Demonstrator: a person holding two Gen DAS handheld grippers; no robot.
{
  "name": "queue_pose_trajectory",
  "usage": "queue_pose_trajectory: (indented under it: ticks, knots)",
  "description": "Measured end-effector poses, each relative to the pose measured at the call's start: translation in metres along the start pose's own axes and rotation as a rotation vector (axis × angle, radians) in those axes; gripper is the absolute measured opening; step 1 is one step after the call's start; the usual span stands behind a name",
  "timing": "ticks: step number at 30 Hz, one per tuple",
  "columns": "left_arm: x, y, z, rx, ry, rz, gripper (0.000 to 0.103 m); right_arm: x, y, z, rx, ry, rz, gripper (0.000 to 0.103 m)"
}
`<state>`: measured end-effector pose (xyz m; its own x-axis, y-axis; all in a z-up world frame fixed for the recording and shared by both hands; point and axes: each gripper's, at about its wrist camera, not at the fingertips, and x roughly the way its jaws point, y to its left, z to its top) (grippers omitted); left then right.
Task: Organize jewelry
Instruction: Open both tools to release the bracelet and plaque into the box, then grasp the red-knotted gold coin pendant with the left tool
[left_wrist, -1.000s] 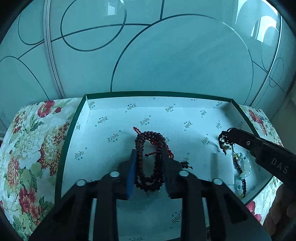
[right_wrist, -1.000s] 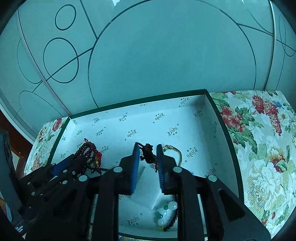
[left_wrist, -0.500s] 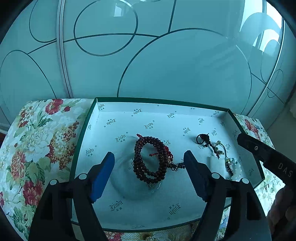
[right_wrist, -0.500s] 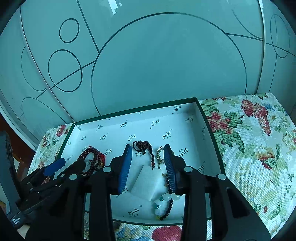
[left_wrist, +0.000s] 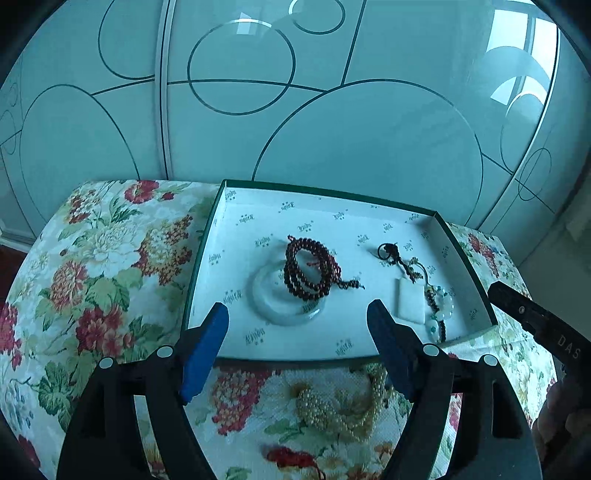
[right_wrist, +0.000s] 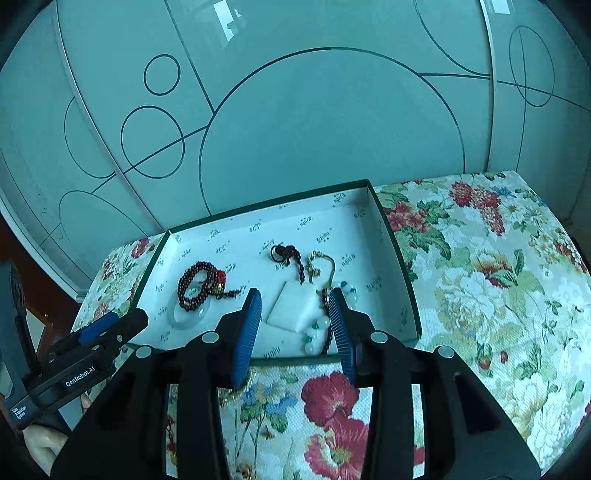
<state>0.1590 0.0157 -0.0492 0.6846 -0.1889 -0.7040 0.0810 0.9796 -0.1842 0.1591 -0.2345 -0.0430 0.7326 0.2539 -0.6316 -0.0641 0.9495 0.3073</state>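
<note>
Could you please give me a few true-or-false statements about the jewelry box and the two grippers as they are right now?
1. The dark red bead bracelet lies inside the box. True.
2. The left gripper is shut on the bracelet. False: its jaws are wide apart and empty, in front of the box.
3. The pearl necklace is already in the box. False: it lies on the floral cloth in front of the box.
4. The right gripper is open and holds nothing. True.
5. The bracelet partly overlaps a clear bangle. True.
</note>
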Motion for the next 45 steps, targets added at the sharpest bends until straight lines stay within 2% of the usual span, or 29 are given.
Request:
queue_pose_trajectory:
  ticks: [14,20,28,35,41,45]
  knots:
    - [-0.029,-0.003,-0.076,-0.09,0.093,0.024,0.076,-0.035,-0.014,-0.078,0.022,0.094,-0.016,0.038]
    - [-0.028,-0.005,-0.089,-0.104,0.11,0.069,0.076,-0.041,-0.02,-0.101,0.011,0.117,-0.044,0.038]
    - [-0.018,-0.007,-0.092,-0.113,0.119,0.123,0.075,-0.04,-0.025,-0.11,0.002,0.132,-0.072,0.038]
    - [-0.01,-0.009,-0.093,-0.09,0.114,0.156,0.054,-0.036,-0.024,-0.111,0.0,0.134,-0.064,0.038]
    - [-0.009,-0.008,-0.093,-0.069,0.1,0.15,0.024,-0.034,-0.024,-0.111,0.002,0.139,-0.058,0.038]
    - [-0.011,-0.01,-0.097,-0.058,0.095,0.135,0.017,-0.034,-0.024,-0.111,0.003,0.137,-0.058,0.038]
